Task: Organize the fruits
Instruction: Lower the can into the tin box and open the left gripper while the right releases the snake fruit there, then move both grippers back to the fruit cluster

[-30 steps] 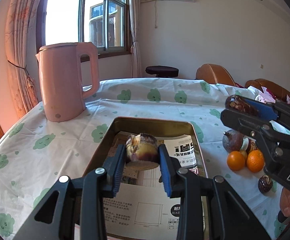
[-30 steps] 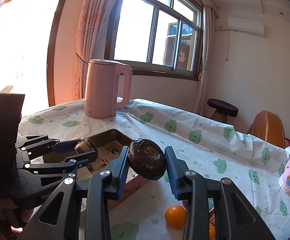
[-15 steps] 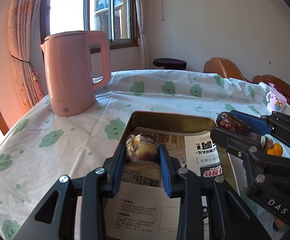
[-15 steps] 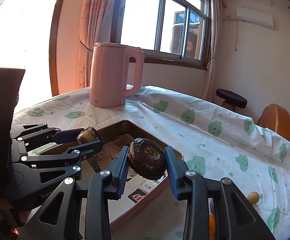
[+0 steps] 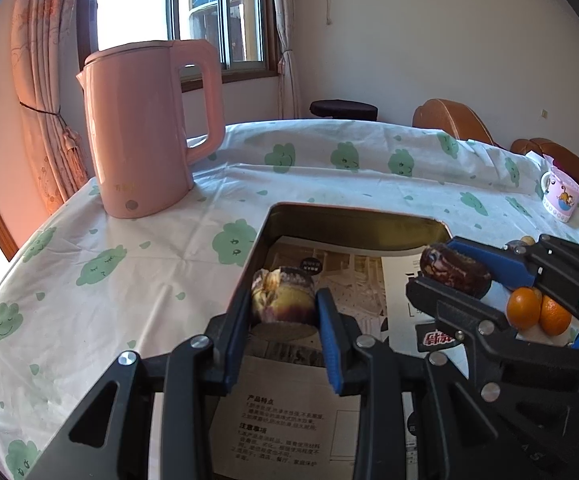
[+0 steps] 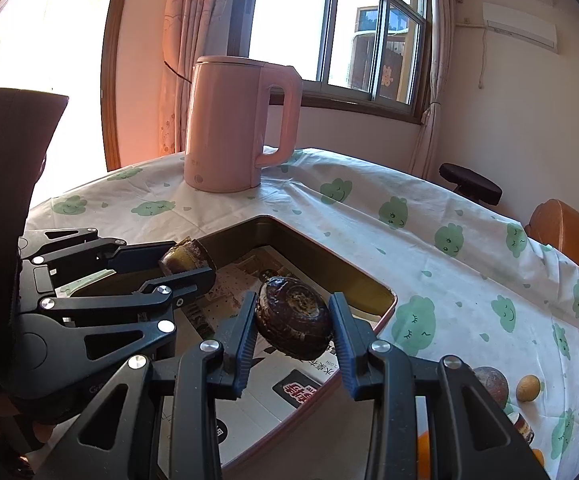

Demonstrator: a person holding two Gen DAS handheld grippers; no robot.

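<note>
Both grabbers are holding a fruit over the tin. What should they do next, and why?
Probably lower a little, then open. The left hand-held gripper clamps a cut mangosteen and the right hand-held gripper clamps a whole dark mangosteen, both above the paper-lined tin tray. Dropping from this height might bruise them.

Ahead of me, a sunlit window [image 5: 177, 12] with pink curtains [image 5: 45, 92]; pale walls [image 5: 429, 40], a dark stool [image 5: 343, 110] beyond.
</note>
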